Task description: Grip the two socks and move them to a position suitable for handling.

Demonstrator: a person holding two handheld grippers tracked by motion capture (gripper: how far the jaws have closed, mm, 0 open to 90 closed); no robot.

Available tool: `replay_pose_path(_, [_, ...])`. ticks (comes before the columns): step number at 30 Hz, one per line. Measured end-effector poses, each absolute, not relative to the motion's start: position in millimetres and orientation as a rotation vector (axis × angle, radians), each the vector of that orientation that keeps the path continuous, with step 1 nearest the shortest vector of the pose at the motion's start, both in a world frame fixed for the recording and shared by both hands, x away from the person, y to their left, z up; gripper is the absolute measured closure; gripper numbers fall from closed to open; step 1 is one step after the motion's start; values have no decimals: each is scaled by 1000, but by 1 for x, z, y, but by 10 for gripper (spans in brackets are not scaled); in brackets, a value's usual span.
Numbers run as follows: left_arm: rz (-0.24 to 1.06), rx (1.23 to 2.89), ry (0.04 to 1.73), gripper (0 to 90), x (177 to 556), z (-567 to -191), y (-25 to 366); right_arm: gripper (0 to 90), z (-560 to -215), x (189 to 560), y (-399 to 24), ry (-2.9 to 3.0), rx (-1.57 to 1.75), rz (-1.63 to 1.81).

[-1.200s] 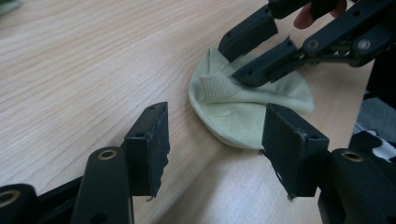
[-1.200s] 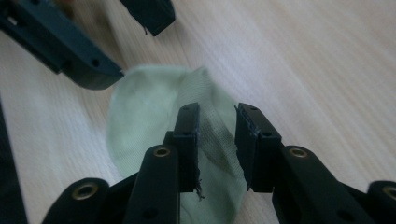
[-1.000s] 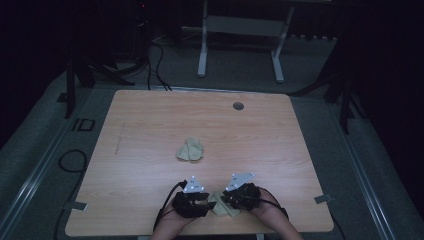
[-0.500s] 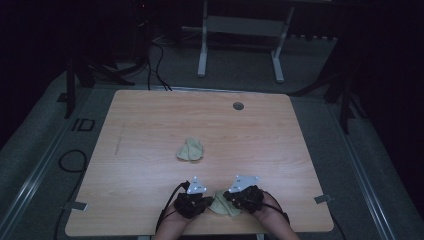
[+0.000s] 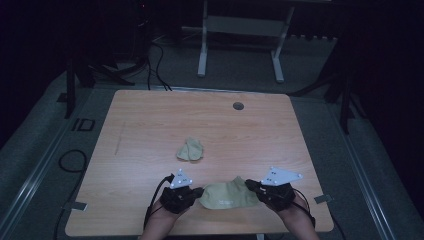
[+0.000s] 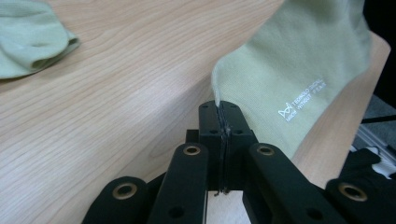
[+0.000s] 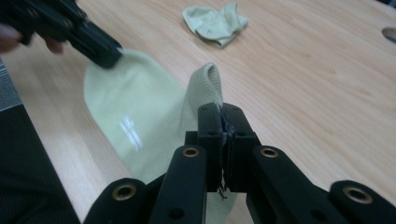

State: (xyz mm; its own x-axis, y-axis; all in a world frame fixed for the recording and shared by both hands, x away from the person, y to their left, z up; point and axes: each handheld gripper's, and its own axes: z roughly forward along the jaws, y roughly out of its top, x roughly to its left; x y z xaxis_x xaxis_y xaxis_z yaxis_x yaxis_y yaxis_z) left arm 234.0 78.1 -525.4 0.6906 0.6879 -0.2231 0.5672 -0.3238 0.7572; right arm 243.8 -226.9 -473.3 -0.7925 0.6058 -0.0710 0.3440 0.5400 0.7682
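Your left tongs [image 5: 196, 191] are clamped tight on one end of a pale green sock [image 5: 227, 195], and your right tongs [image 5: 252, 186] are clamped on its other end; in both gripper views the jaws stand pressed together with fabric pinched between them. The sock is stretched flat between them near the table's [image 5: 150, 125] near edge. White lettering on the sock is too small to read in the left gripper view. A second, crumpled sock [image 5: 190, 149] lies near the table's middle, well apart. Your forearms are cut off at the bottom of the high view. The surroundings are too dark to make out.
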Motion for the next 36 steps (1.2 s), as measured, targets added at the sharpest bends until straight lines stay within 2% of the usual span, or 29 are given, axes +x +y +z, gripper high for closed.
replay_pose_path(11, [114,2079,1019,886,244,-562,73,872,-530,255,-237,2528,964,1017])
replay_pose_path(18, [124,2091,1031,883,248,-566,71,863,-545,262,-241,2543,1030,959])
replay_pose_path(19, [120,2082,1033,873,249,-566,72,849,-546,262,-242,2547,1032,958])
replay_pose_path(21, [129,2072,1031,698,249,-565,74,756,-545,262,-242,2550,1035,939])
replay_pose_path(23, [128,2034,1018,659,248,-560,79,684,-542,262,-243,2524,1038,940])
replay_pose_path(24, [140,2022,1015,651,247,-556,80,685,-539,261,-244,2517,1037,956])
replay_pose_path(27, [164,2001,962,653,242,-544,80,675,-532,260,-245,2501,1012,980])
replay_pose_path(28, [160,2004,946,718,240,-541,78,670,-526,258,-243,2511,982,1023])
replay_pose_path(31, [149,2057,894,821,237,-539,67,670,-523,255,-235,2522,924,1034])
replay_pose_path(36, [153,2118,884,832,241,-551,52,670,-531,255,-221,2570,867,1010])
